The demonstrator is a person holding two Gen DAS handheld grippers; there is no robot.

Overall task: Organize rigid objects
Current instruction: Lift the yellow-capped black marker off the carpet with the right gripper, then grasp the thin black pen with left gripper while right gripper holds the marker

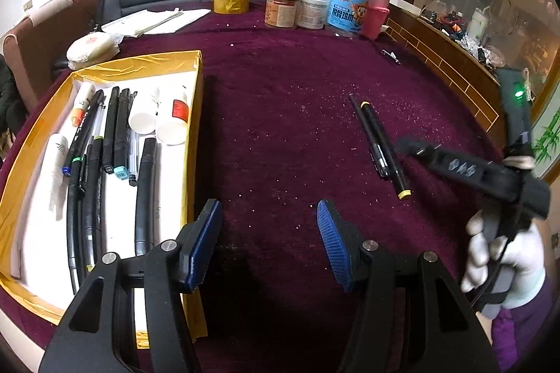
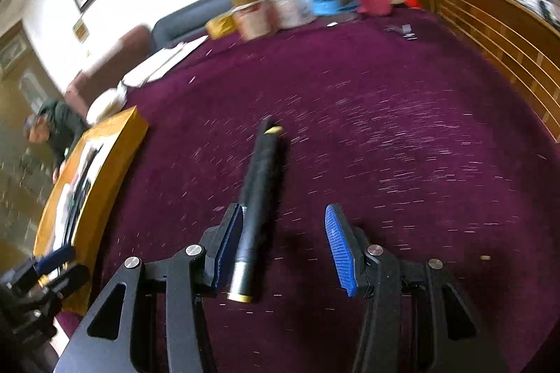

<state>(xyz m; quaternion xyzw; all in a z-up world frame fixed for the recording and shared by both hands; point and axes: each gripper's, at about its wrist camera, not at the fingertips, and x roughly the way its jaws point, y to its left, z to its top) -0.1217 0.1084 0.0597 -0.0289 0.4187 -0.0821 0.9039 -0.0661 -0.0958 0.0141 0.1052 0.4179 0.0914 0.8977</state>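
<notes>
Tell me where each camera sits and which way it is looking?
Left wrist: on the left gripper, looking forward and down over the purple cloth; gold box at left, its own open blue pads, and a white-gloved hand holding the right gripper.
Right wrist: on the right gripper, looking down at the black marker, which lies by its left pad; picture blurred; the left gripper shows at lower left.
Shared: marker, cloth, gold box, jars.

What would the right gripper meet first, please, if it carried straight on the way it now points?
Most likely the black yellow-capped marker: it already lies between the open jaws of the right gripper, close beside the left one. Blur leaves contact unclear; beyond lies only purple cloth.
</notes>
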